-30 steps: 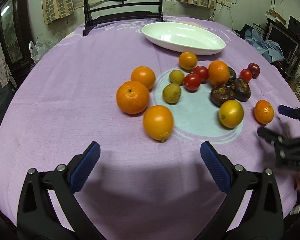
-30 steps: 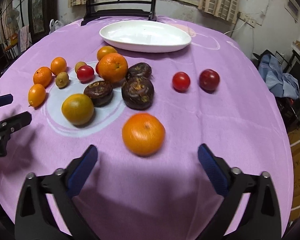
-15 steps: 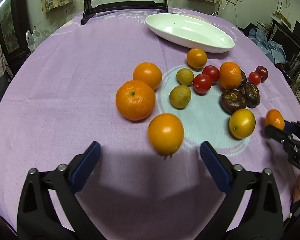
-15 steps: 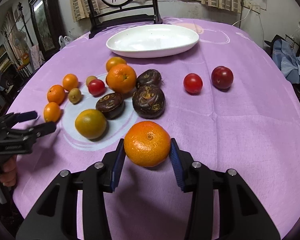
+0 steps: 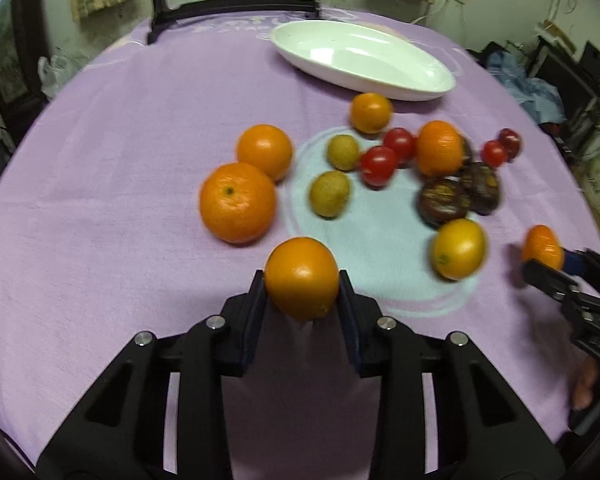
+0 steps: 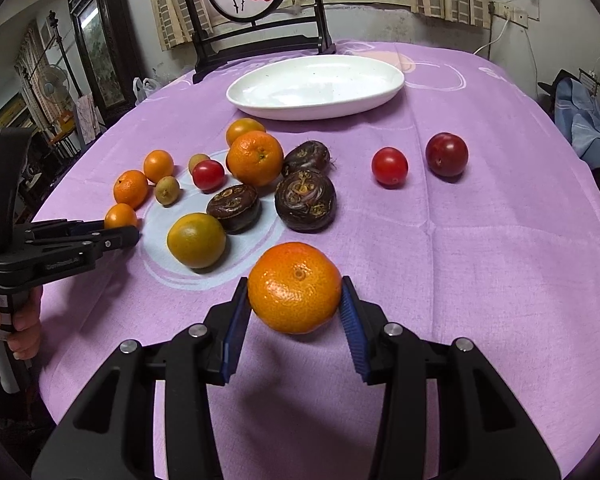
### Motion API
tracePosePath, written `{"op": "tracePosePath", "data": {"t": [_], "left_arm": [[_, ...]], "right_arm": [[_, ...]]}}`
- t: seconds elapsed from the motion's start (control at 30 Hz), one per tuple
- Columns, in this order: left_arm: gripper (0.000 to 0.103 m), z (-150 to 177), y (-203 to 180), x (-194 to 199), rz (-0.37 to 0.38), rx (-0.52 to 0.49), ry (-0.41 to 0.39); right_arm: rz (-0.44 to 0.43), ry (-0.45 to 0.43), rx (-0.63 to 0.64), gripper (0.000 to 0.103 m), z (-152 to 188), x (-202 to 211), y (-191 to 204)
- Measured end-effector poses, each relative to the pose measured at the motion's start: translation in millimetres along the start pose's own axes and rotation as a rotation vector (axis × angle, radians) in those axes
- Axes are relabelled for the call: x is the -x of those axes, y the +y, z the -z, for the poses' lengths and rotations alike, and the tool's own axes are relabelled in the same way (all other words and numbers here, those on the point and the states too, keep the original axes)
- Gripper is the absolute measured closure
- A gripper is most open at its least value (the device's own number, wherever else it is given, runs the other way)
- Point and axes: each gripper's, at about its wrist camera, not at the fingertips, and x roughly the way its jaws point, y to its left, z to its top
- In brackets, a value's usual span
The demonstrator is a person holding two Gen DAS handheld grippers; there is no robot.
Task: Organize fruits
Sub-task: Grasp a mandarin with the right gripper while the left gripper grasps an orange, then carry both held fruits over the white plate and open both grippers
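so we've got a fruit in each hand right now. our left gripper [image 5: 302, 286] is closing its fingers [image 5: 256, 300] on a small smooth orange [image 5: 302, 282], which sits right between the pads at the near edge of the pile, looks like they're touching both sides but the frame's a bit blurry. our right gripper [image 6: 296, 294] has its fingers [image 6: 350, 314] clamped on a bumpy mandarin [image 6: 295, 286], and it seems to sit just off the purple table [image 6: 480, 260]. the rest is spread out further back: more oranges, red tomatoes [image 6: 389, 167], a dark plum [image 6: 447, 154], brown water chestnuts [image 6: 305, 201] and a greenish-yellow citrus [image 6: 196, 240]. the white oval dish [image 6: 316, 86] sits at the far side with nothing in it, in front of a dark chair [image 6: 260, 46].
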Motion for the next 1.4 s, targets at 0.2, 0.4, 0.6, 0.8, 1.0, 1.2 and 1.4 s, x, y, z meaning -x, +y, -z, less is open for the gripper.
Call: {"op": "tracePosePath", "data": {"t": [0.2, 0.4, 0.6, 0.8, 1.0, 1.2, 1.4], "left_arm": [[0.068, -30.7, -22.1, 31.7, 0.062, -0.082, -0.099], [0.068, -109.6, -45.3, 19.4, 0.015, -0.103, -0.196], [0.068, -165.8, -38.5, -35.5, 0.014, -0.011, -0.13], [0.068, -190.0, -34.9, -78.7, -0.034, -0.005, -0.066], [0.067, -205.9, -40.9, -106.5, -0.039, 0.01, -0.027], [0.026, -206.5, -44.3, -86.2, -0.067, 0.006, -0.138], [0.022, -183.0, -35.2, -51.8, -0.038, 0.003, -0.171]], "right_arm": [[-0.023, -0.076, 0.039, 0.058, -35.4, 20.6, 1.4], [0.054, -0.177, 0.104, 0.058, -105.7, 5.8, -2.7], [0.073, -0.113, 0.046, 0.058, -149.4, -56.6, -23.8], [0.095, -0.031, 0.042, 0.058, -171.8, -104.1, -29.3], [0.131, 0.007, 0.024, 0.058, -185.0, -136.6, -27.6], [0.188, -0.076, 0.024, 0.038, -181.2, -117.8, -31.4], [0.121, -0.11, 0.008, 0.038, -157.5, -76.2, -33.7]]}}
